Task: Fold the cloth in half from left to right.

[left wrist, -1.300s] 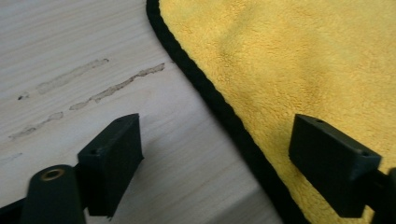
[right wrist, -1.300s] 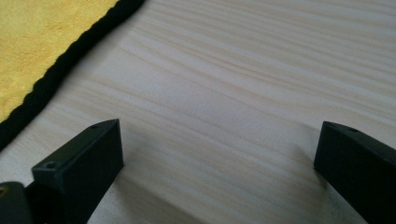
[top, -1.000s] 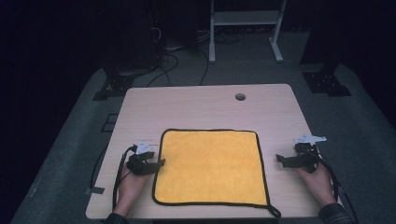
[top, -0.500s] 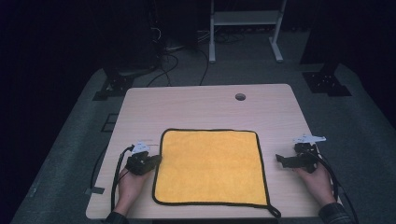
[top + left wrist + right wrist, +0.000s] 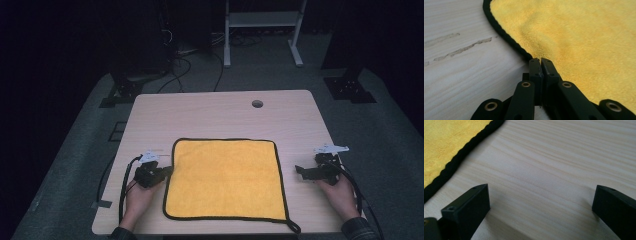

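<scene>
A yellow cloth with a black hem lies flat on the wooden table. My left gripper rests at the cloth's left edge. In the left gripper view its jaws have just been closing and now stand together on the black hem, the left gripper pinching the cloth at its edge. My right gripper lies on bare wood just right of the cloth's right edge, apart from it. In the right gripper view the right gripper is open with only table between its jaws, and the cloth sits at the upper left.
A small round hole sits near the table's far edge. A loop of black hem sticks out at the cloth's near right corner. Cables trail from both grippers toward the front edge. Dark floor and a white stand lie beyond the table.
The left gripper's jaws have closed at the cloth's left edge. Both hands and the cloth have stayed where they were.
</scene>
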A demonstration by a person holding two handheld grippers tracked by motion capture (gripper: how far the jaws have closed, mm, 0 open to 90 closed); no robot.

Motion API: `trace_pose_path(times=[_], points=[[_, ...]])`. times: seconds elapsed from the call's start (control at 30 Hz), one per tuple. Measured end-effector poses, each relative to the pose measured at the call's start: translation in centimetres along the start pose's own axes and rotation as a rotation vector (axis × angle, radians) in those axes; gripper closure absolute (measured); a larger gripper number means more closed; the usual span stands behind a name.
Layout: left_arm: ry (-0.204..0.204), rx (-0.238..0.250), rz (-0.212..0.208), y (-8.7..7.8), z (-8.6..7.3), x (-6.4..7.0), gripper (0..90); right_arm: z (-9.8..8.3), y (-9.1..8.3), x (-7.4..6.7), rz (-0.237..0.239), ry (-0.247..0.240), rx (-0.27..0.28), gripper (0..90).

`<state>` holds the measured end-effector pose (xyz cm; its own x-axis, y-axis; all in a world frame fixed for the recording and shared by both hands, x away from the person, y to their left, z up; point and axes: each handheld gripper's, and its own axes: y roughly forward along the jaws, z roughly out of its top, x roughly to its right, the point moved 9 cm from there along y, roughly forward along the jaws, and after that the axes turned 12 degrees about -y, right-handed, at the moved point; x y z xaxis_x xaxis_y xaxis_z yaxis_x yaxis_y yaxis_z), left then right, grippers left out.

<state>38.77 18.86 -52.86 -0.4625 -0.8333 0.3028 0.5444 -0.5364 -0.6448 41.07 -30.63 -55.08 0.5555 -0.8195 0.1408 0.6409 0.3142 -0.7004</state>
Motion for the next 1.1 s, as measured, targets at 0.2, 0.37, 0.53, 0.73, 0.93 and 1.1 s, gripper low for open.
trace_pose_path(times=[0.2,0.37,0.53,0.73,0.93,1.1], points=[[-0.031,0.045,-0.084,-0.8,0.6,0.7,87.5,0.0,0.0,0.0,0.000,0.000,0.000,0.4],[-0.043,0.076,-0.127,-1.2,1.2,1.2,87.5,0.0,0.0,0.0,0.001,0.001,0.000,0.5],[-0.042,0.106,-0.173,-1.4,2.0,2.2,87.5,0.0,0.0,0.0,0.000,0.001,0.000,0.5],[-0.037,0.117,-0.215,-1.3,2.6,3.2,87.5,0.0,0.0,0.0,0.000,0.000,0.000,0.5],[-0.033,0.125,-0.242,-0.9,3.3,4.2,87.5,0.0,0.0,0.0,0.000,0.000,0.000,0.4],[-0.016,0.125,-0.266,-0.4,3.8,5.3,87.5,0.0,0.0,0.0,0.000,0.001,0.000,0.4]])
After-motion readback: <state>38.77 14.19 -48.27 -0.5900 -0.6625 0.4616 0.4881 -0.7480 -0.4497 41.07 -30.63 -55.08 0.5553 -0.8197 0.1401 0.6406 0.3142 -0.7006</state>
